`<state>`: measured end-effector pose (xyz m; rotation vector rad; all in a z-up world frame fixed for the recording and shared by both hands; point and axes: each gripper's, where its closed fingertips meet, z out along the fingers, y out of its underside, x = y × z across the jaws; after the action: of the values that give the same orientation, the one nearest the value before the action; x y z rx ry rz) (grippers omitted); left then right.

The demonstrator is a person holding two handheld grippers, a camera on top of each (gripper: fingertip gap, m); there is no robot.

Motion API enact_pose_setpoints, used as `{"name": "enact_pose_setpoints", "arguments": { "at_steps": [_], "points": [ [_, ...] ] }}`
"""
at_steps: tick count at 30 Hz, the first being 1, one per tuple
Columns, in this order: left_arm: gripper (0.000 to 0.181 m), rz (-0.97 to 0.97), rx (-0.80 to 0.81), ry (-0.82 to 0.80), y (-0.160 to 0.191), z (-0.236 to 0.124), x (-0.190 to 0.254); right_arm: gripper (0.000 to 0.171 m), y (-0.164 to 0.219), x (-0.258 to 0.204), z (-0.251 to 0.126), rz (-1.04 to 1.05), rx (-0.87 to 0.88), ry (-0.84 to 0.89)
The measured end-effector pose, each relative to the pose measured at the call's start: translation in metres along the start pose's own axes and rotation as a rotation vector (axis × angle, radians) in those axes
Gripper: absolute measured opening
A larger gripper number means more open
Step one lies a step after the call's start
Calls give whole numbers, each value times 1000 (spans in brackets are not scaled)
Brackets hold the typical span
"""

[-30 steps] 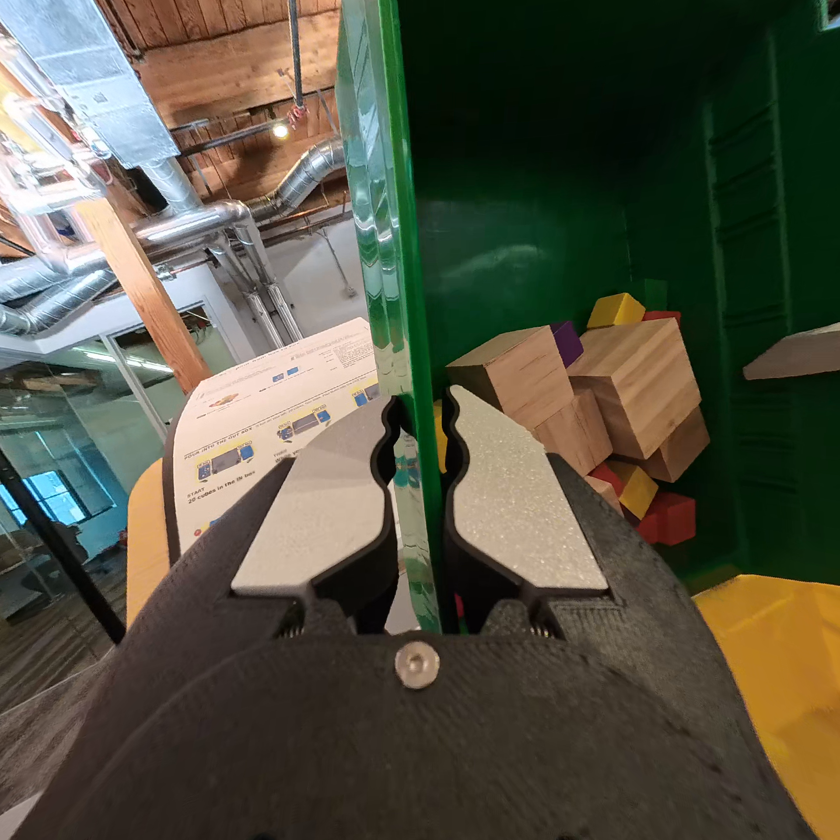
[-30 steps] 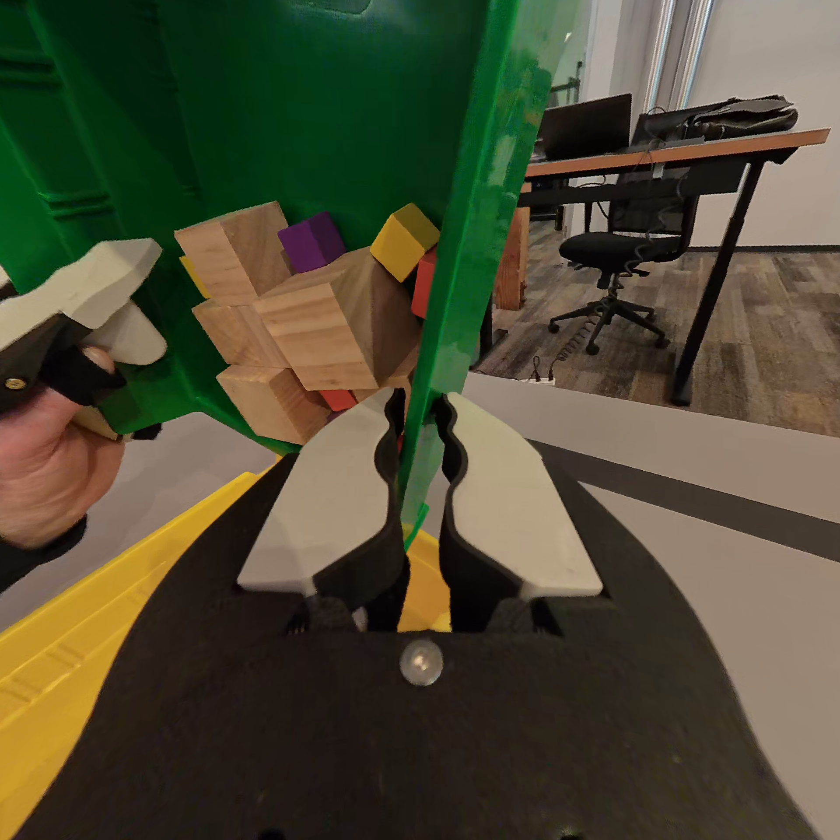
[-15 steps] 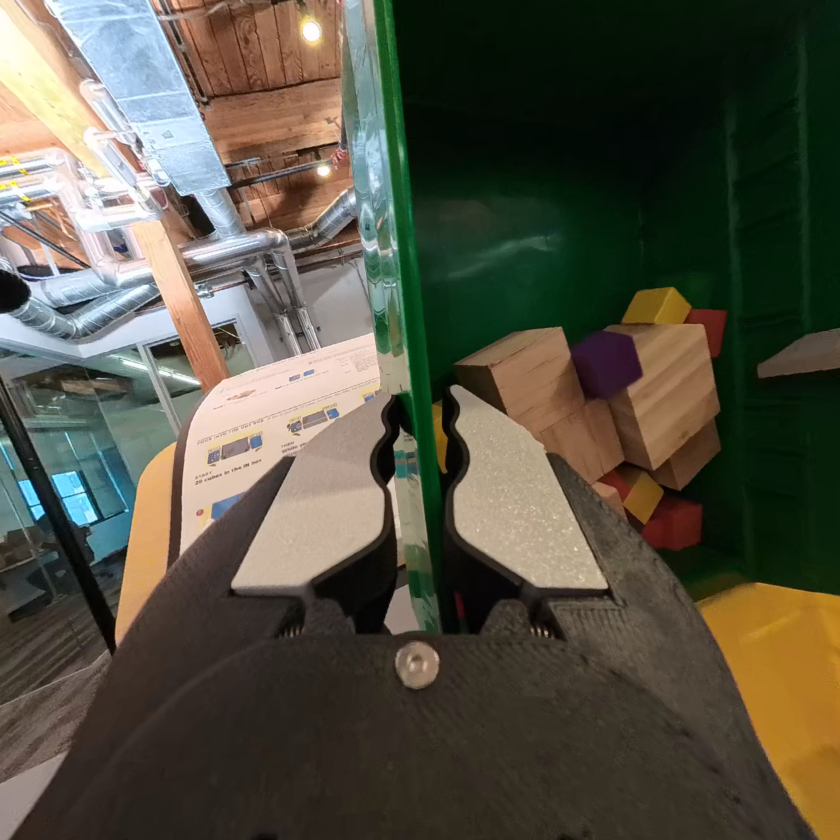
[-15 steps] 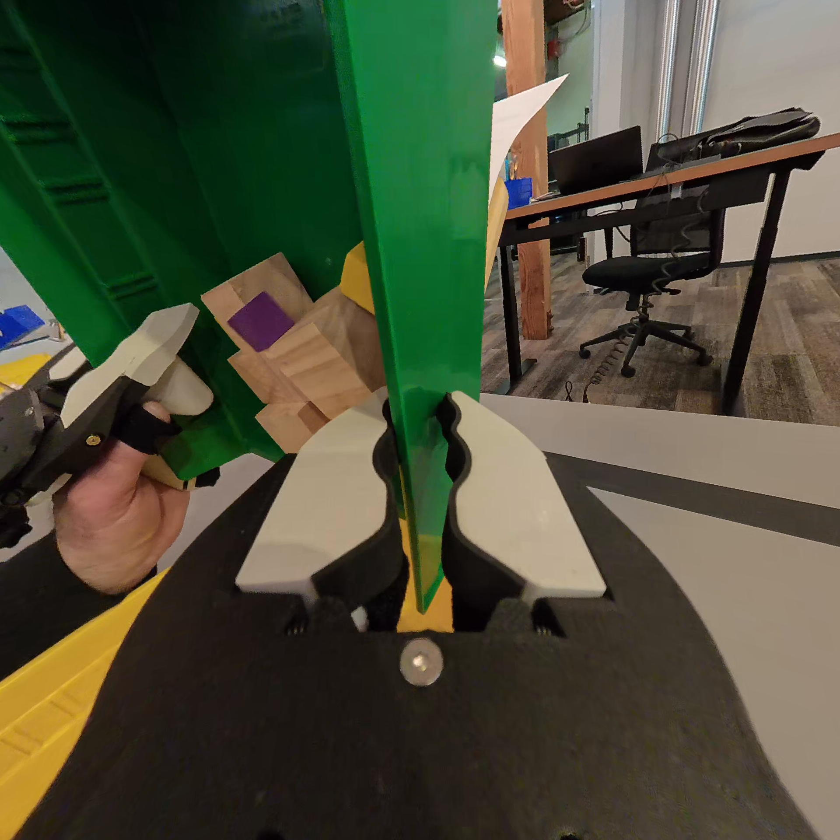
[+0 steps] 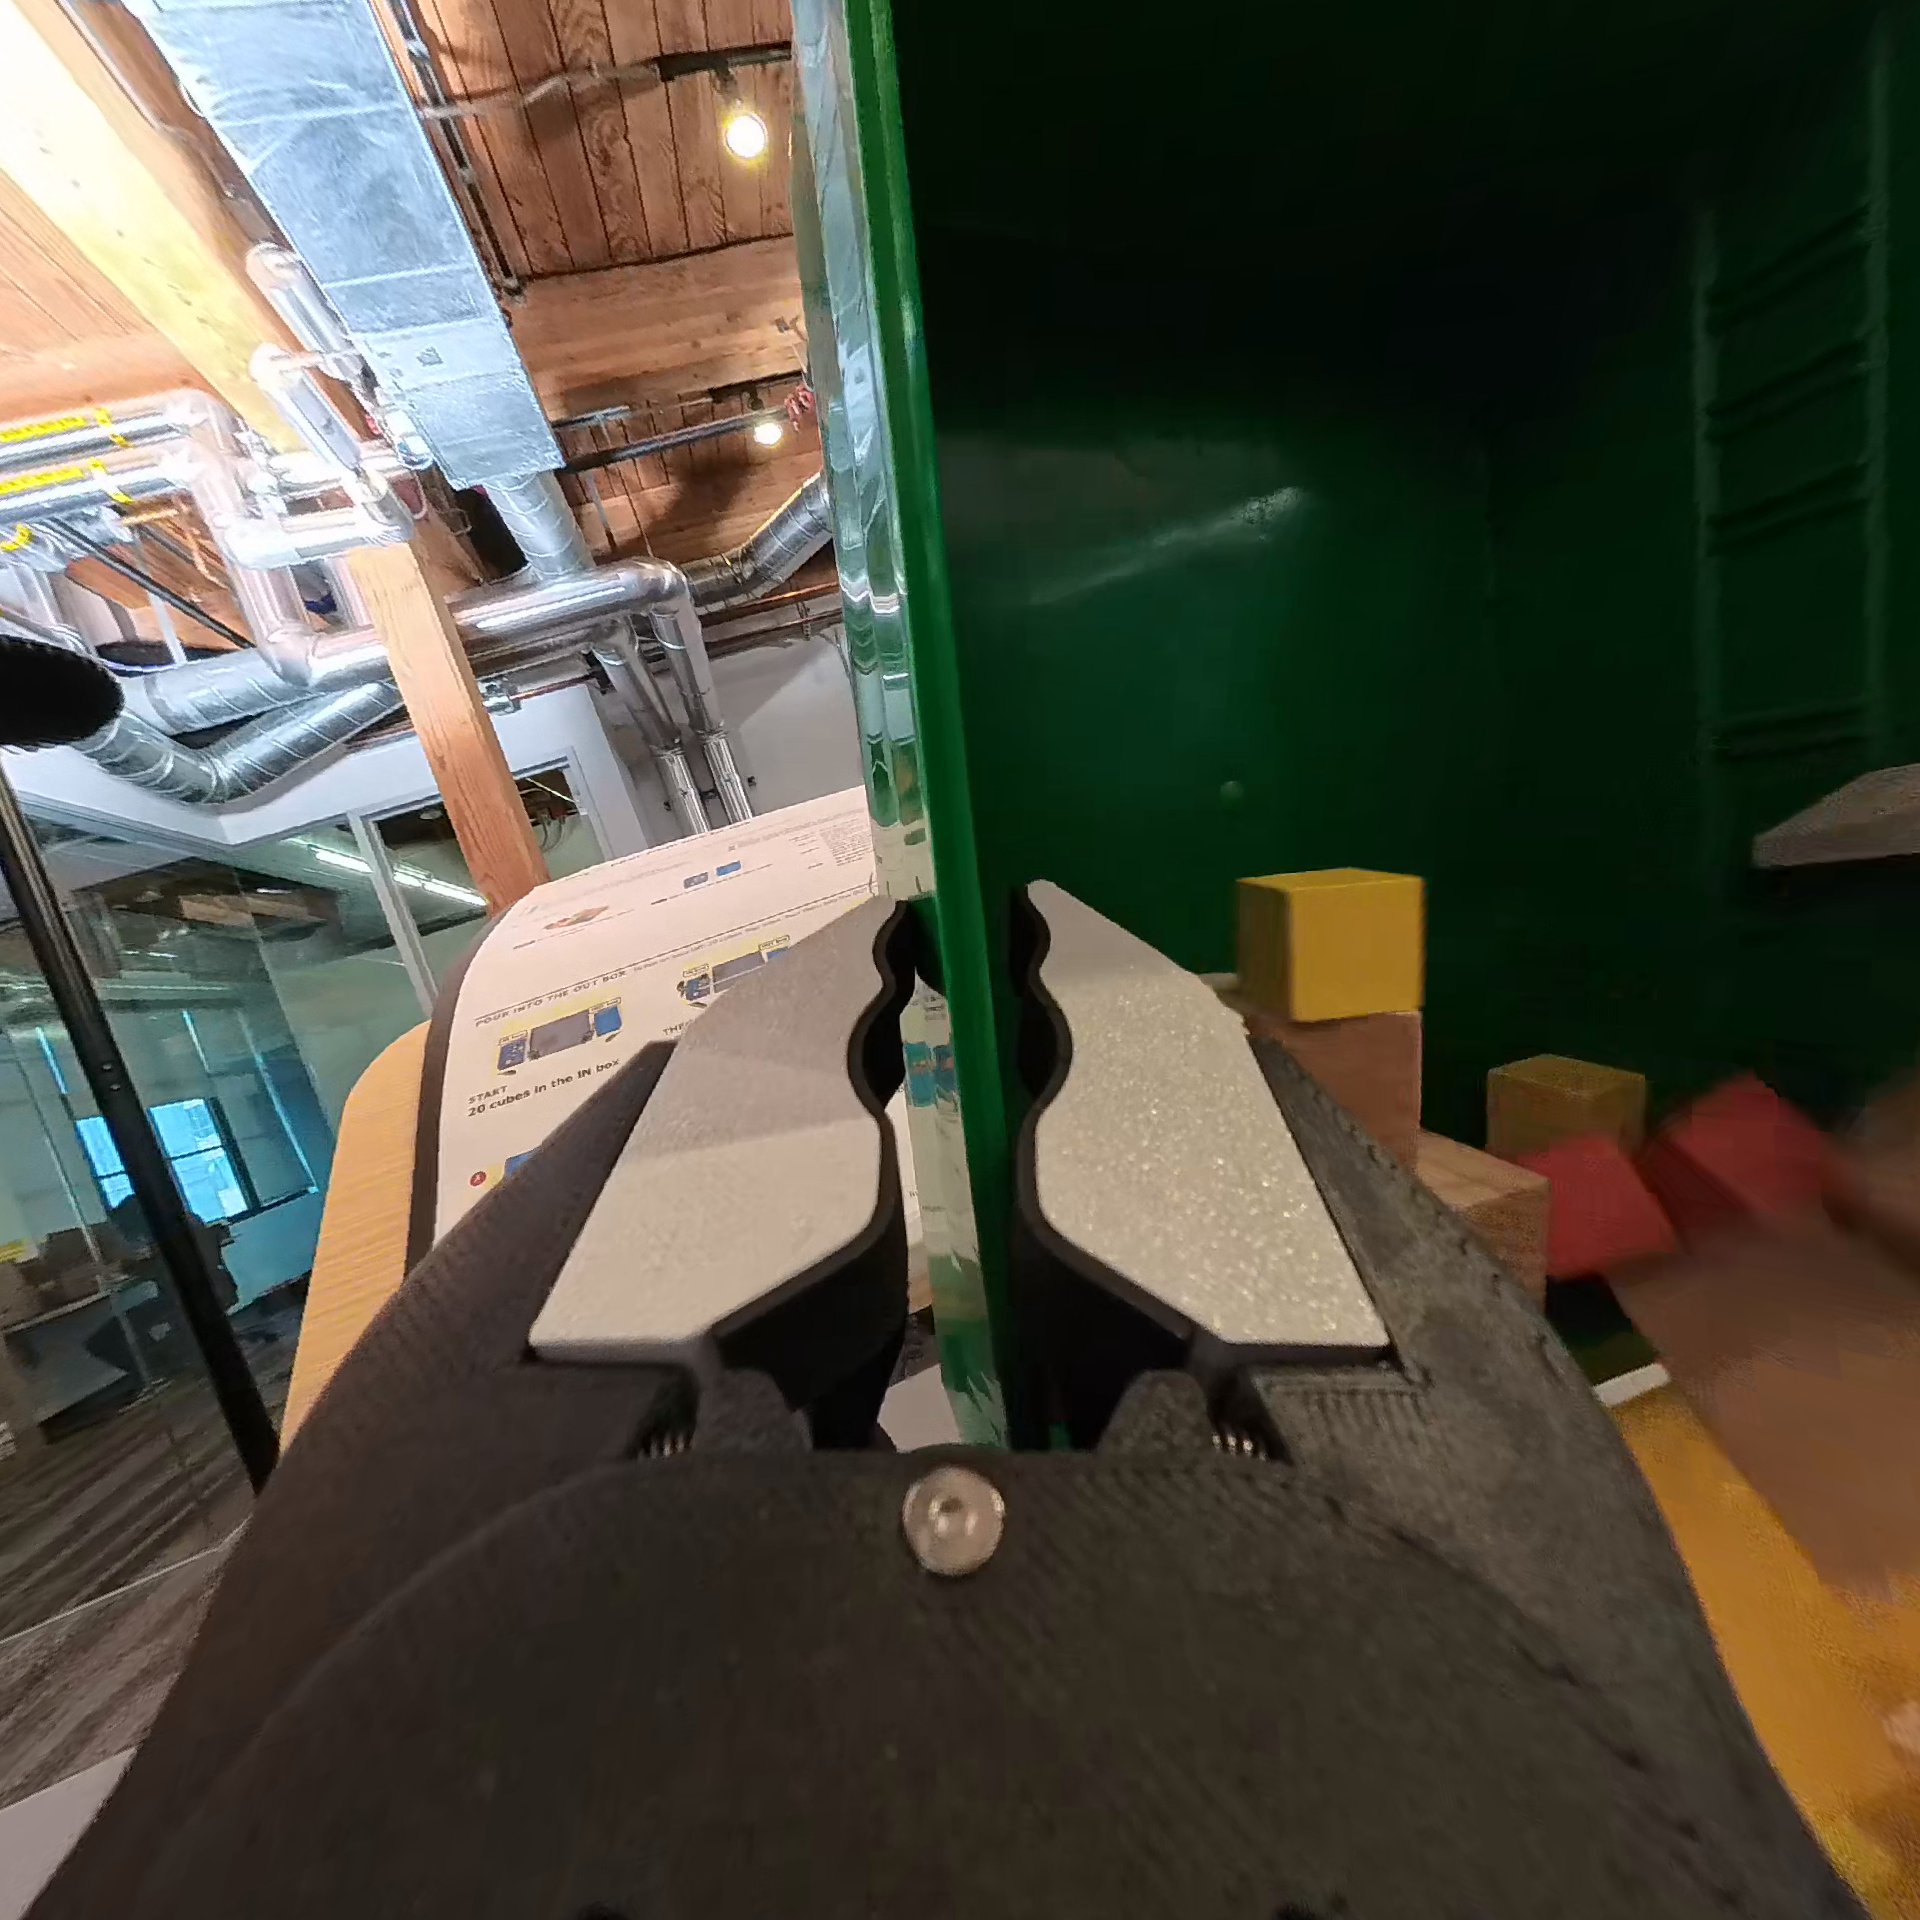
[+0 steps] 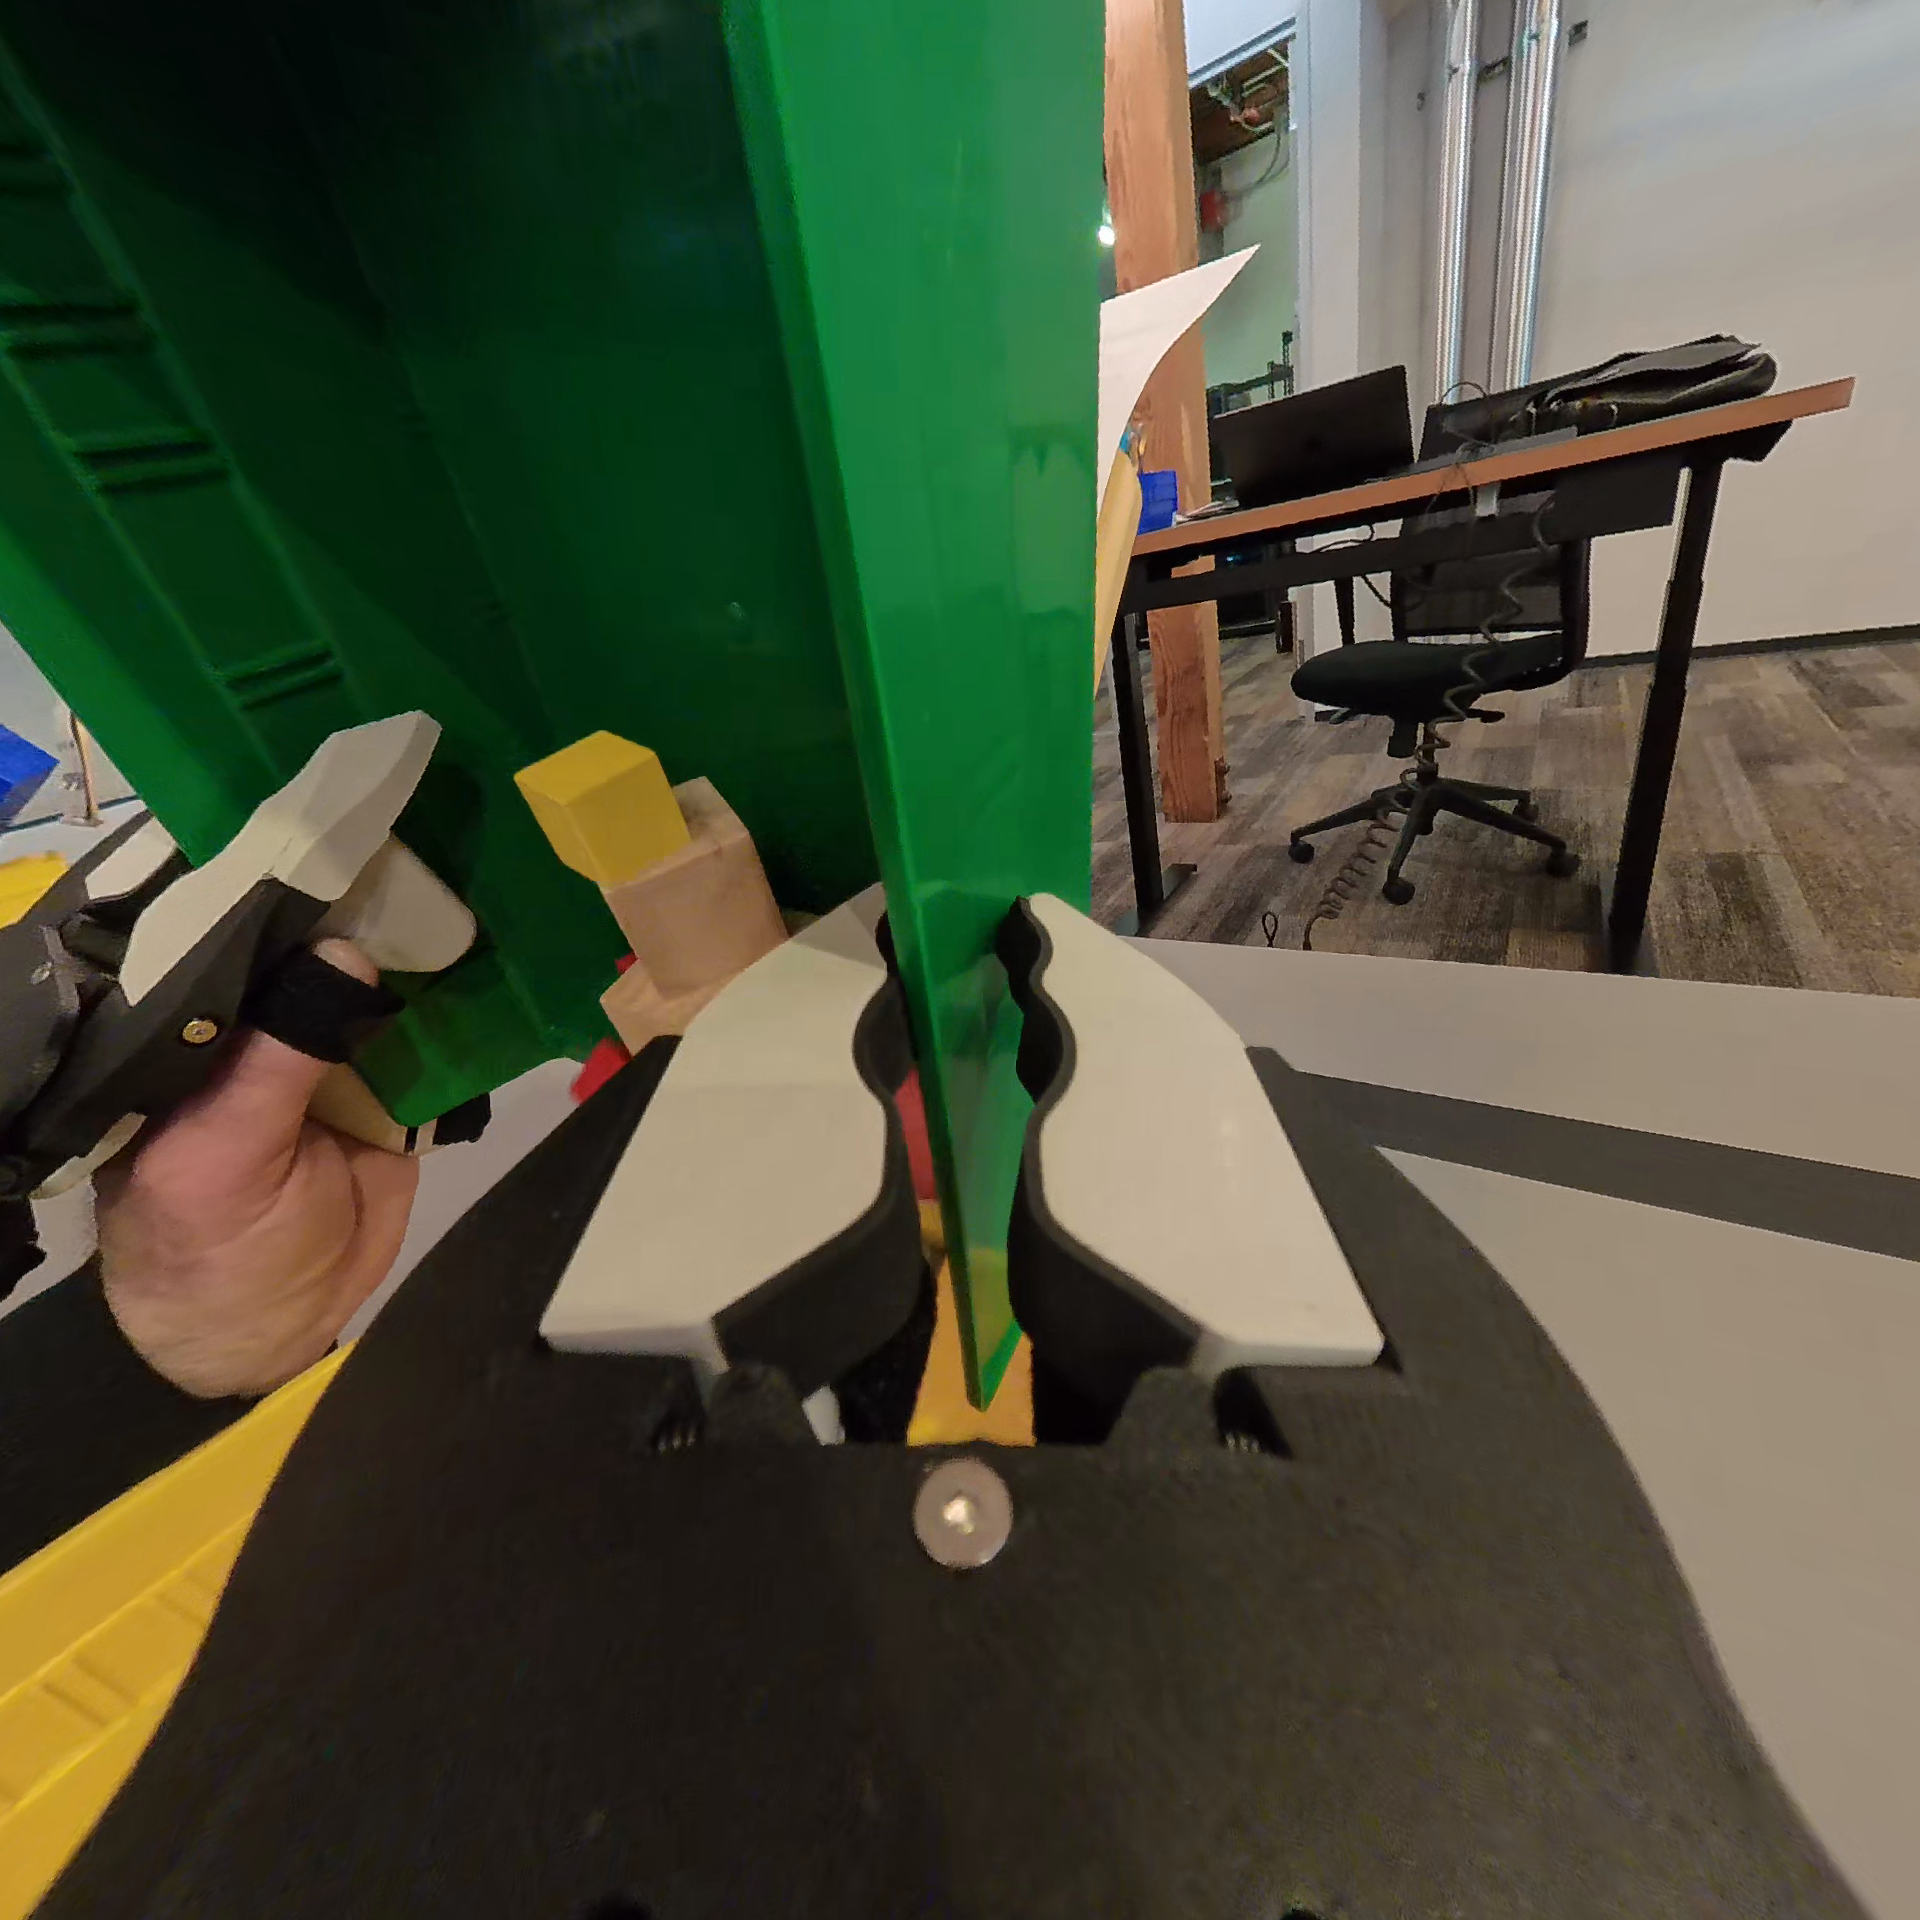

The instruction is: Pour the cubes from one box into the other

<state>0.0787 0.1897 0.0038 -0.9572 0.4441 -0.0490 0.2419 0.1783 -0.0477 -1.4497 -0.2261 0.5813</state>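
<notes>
Both grippers hold a green box, tipped steeply over a yellow box. My left gripper is shut on the green box's left wall. My right gripper is shut on its right wall. Cubes lie at the green box's lower edge: a yellow cube on a wooden cube, with red cubes blurred beside them. In the right wrist view the yellow cube sits on a wooden cube, above the yellow box. The left gripper shows there in a hand.
A curled printed sheet on a wooden board stands behind the left wall. A grey table with a dark stripe lies under the boxes. A desk and an office chair stand beyond it.
The green box has tipped further up. The cube pile has slid down toward its lower edge and some cubes are blurred in motion; the purple cube is no longer in sight.
</notes>
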Motion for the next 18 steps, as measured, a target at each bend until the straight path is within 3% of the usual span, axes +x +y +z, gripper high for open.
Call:
{"name": "enact_pose_setpoints", "arguments": {
  "at_steps": [18],
  "points": [
    [16,7,81,-17,-27,8,-7,11,-33,-9,-3,-44,74,-31]
  ]
}}
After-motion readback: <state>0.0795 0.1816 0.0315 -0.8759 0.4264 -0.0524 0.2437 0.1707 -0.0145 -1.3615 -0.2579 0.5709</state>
